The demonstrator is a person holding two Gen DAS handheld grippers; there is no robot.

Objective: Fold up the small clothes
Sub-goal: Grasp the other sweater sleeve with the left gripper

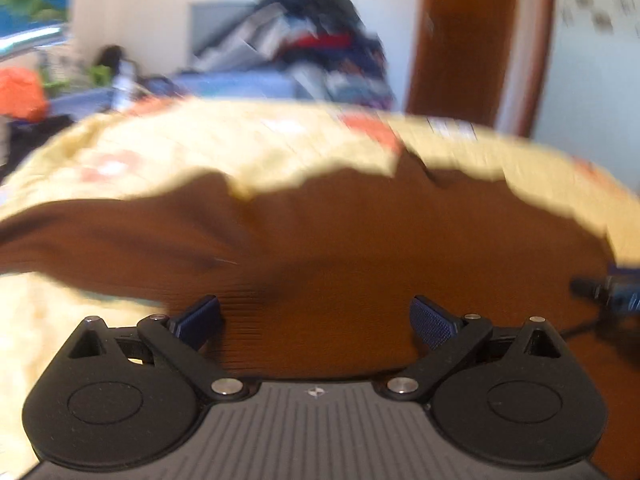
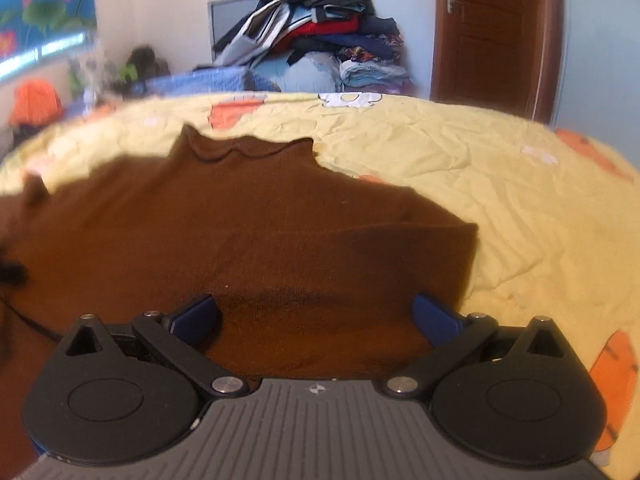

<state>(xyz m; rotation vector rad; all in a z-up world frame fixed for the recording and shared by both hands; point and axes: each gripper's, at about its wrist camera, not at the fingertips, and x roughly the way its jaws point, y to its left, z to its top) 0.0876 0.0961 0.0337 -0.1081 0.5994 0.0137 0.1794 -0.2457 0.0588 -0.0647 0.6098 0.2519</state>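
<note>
A small brown knit sweater [image 2: 256,224] lies spread on a yellow patterned bedsheet [image 2: 520,184], its collar at the far side and one side folded in at the right. It also shows, blurred, in the left wrist view [image 1: 320,240]. My right gripper [image 2: 316,320] is open, its blue fingers wide apart just over the sweater's near hem. My left gripper [image 1: 316,320] is open too, low over the near edge of the sweater. Neither holds anything. The other gripper shows dimly at the right edge of the left wrist view [image 1: 608,292].
A tall pile of folded and loose clothes [image 2: 320,36] stands beyond the bed's far edge. A brown wooden door [image 2: 492,32] is at the back right. An orange item [image 2: 36,104] and plants sit at the far left.
</note>
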